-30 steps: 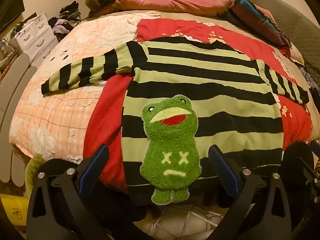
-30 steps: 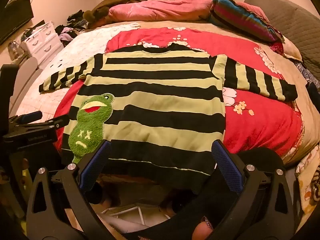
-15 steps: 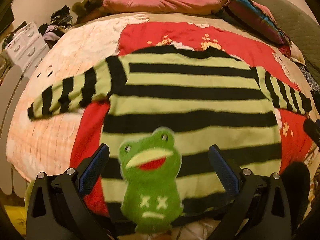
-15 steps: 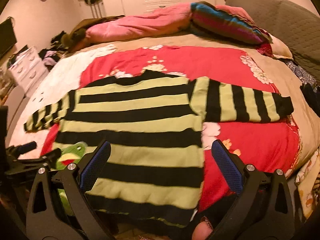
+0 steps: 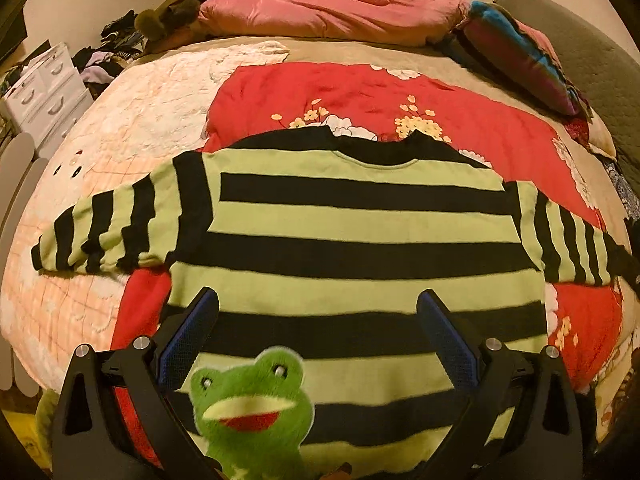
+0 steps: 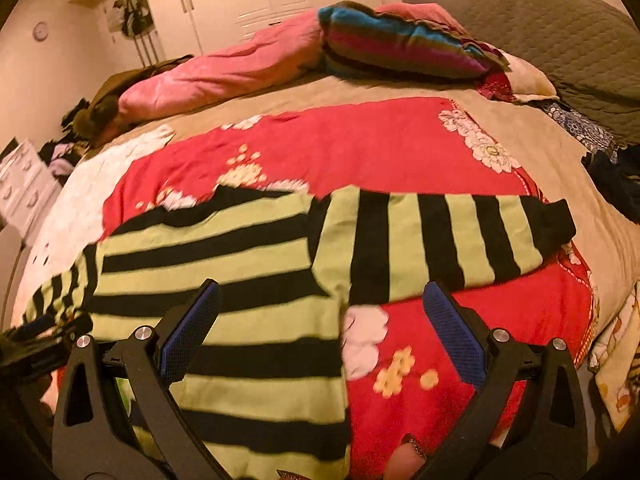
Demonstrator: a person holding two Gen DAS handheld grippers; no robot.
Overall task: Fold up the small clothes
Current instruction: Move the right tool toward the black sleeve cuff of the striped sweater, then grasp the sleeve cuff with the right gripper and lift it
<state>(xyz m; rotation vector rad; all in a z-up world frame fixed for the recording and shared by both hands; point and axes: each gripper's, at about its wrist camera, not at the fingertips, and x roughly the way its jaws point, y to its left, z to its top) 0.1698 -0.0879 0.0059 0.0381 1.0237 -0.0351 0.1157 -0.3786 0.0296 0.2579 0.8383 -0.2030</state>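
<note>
Left wrist view: striped sweater (image 5: 360, 232) spread flat on bed (image 5: 120, 128), sleeves out for folding; my left gripper (image 5: 318, 322) and right gripper (image 6: 322, 320) hover wide, empty.

I see warm, yellowish indoor light, fairly dim, with dark vignetted corners. Fisheye bending bulges the bed (image 5: 352, 52) strongly. The sweater (image 6: 248, 264) looks smeared in my right view, probably motion blur.

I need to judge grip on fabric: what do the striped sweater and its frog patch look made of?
The green-and-black striped sweater looks like a soft, matte knit, smooth and slightly rumpled. The fuzzy green frog patch looks like plush terry or fleece, with raised pile.
</note>
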